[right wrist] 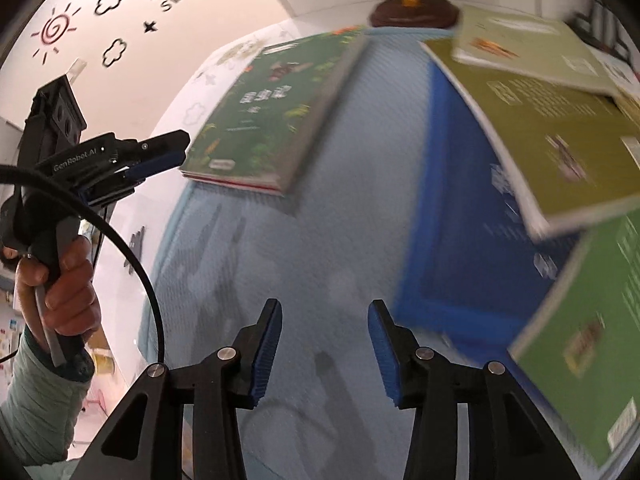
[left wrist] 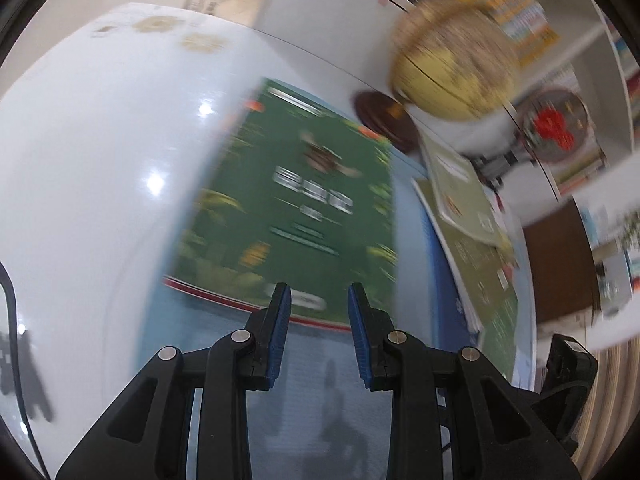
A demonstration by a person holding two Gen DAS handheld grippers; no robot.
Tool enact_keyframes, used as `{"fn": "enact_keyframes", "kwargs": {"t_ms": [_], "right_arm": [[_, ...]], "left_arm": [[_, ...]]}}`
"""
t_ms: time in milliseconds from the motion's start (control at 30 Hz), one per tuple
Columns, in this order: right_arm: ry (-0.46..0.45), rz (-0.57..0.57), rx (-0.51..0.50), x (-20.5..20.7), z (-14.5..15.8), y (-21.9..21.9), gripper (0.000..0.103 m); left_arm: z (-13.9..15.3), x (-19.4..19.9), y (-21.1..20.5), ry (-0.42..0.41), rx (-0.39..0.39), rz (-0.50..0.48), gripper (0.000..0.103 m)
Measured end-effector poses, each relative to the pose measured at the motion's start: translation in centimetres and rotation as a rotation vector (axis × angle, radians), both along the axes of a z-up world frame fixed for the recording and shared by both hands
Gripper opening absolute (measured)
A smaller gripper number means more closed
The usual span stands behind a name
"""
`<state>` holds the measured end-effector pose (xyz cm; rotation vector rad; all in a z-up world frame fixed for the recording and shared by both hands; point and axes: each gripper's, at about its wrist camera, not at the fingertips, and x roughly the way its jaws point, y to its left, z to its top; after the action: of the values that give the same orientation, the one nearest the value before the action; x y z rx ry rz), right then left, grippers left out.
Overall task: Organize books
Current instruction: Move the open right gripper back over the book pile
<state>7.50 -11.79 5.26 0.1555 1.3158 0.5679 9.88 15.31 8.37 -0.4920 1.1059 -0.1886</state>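
Both tongs empty: left tongs (left wrist: 319, 294) stand narrowly parted just short of the near edge of the dark green book (left wrist: 298, 204), which lies flat and alone on the pale blue mat (right wrist: 320, 240); right tongs (right wrist: 324, 312) spread wider over bare mat. A loose pile of olive and green books (right wrist: 560, 128) sits right of it on a blue book, by the globe (left wrist: 452, 68). Likely between grasps; next move calls for pinching a book's edge and carrying it to the stack, squaring edges.
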Motion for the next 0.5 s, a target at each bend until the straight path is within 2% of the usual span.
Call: {"fn": "enact_keyframes", "kwargs": {"t_ms": [300,367,500], "right_arm": [[0.072,-0.180,0.081,-2.7,-0.6,-8.0,0.046],[0.077,-0.202,0.094,-2.9,-0.2,-9.7,0.046],[0.070,-0.216,0.088,-3.4,0.8,-13.1,0.046]], "left_arm": [[-0.1,-0.6,-9.6,0.030,0.034,-0.220,0.027],[0.0,-1.1,-11.6,0.037,0.041,-0.249,0.031],[0.1,-2.1,-15.0,0.055,0.022,-0.263,0.035]]}}
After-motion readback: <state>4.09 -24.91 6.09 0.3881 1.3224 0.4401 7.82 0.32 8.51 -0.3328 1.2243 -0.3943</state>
